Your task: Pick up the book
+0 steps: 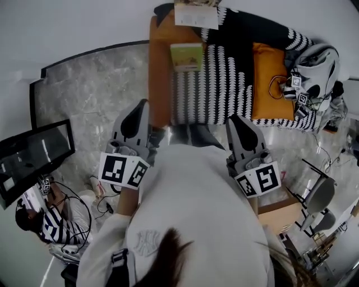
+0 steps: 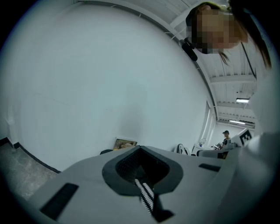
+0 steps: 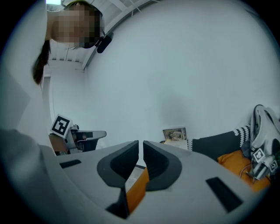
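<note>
A green book (image 1: 187,56) lies flat on the orange sofa (image 1: 160,67), at the edge of a black-and-white striped blanket (image 1: 224,78). A second, pale picture book (image 1: 196,14) (image 2: 124,143) (image 3: 175,134) leans on the white wall behind it. My left gripper (image 1: 137,112) (image 2: 140,149) hovers short of the sofa's near edge, jaws together, with nothing in them. My right gripper (image 1: 238,122) (image 3: 140,146) is level with it to the right, over the blanket's near edge. Its jaws stand a hair apart and hold nothing. Both are well short of the green book.
An orange cushion (image 1: 268,81) and a white-and-black bag (image 1: 317,64) with marker cubes (image 1: 297,89) fill the sofa's right end. A person in a striped top (image 1: 50,224) sits at lower left by a dark screen (image 1: 33,151). A chair (image 1: 317,196) stands at right.
</note>
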The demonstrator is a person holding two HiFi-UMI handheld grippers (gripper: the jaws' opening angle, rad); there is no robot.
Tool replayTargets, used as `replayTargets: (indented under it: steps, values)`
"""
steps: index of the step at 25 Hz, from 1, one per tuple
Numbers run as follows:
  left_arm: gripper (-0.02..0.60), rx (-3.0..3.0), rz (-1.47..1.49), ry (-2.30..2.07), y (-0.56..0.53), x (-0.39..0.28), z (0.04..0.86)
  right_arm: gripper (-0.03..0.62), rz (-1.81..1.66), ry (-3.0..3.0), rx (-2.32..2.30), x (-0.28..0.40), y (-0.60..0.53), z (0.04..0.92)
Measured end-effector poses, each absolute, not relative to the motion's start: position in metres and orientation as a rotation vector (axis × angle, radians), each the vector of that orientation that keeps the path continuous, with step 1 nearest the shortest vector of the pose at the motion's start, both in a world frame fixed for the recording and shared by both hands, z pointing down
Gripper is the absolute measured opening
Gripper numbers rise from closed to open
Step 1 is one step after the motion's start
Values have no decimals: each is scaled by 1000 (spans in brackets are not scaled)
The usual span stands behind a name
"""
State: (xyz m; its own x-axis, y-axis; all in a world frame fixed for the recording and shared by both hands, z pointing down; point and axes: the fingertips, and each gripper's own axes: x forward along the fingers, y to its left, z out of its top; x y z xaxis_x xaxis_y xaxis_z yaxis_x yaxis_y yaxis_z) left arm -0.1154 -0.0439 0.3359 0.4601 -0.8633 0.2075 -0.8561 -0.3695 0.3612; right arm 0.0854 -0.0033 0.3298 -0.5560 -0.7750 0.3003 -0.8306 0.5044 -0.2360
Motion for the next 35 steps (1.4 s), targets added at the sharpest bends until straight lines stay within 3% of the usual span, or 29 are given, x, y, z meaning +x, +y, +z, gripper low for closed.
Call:
replayTargets:
  steps: [21,35]
  values:
    - [9,2045,74,-1726,-114,-76,343,46,645,-2741,954,111,-143,349]
    - [9,2256,34,-1545,-167,-38,324,46,627,-2717,1095,118,-164,340]
